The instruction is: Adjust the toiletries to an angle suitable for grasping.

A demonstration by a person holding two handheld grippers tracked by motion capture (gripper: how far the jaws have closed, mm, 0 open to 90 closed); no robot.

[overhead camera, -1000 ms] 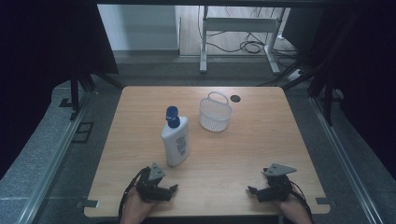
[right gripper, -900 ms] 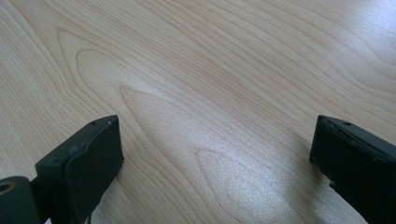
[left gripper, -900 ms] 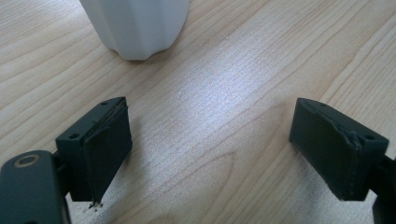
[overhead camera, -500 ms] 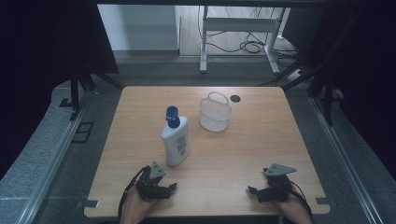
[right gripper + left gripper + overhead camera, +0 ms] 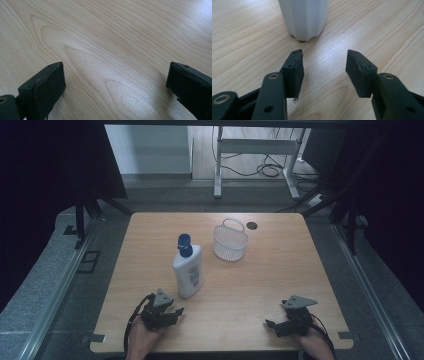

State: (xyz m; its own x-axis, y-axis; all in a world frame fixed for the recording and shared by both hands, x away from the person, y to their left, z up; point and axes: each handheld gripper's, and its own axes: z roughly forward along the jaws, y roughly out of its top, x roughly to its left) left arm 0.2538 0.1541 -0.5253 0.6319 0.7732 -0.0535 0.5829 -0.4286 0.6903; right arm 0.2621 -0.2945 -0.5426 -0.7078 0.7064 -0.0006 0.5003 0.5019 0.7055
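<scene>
A white bottle (image 5: 188, 270) with a blue cap stands upright near the middle of the wooden table (image 5: 280, 270). Its ribbed base (image 5: 304, 17) rises just beyond my left gripper (image 5: 324, 56), which is open and holds nothing. In the high view that left gripper (image 5: 172, 314) rests near the table's front edge, a short way in front of the bottle. A white mesh basket (image 5: 230, 241) with a small handle stands behind and to the right of the bottle. My right gripper (image 5: 270, 324) lies at the front right, open wide (image 5: 115, 75) over bare wood.
A small dark round hole (image 5: 251, 225) sits in the tabletop behind the basket. Grey floor and metal rails (image 5: 65, 275) run along both sides of the table. A white stand with cables (image 5: 255, 150) is beyond the far edge.
</scene>
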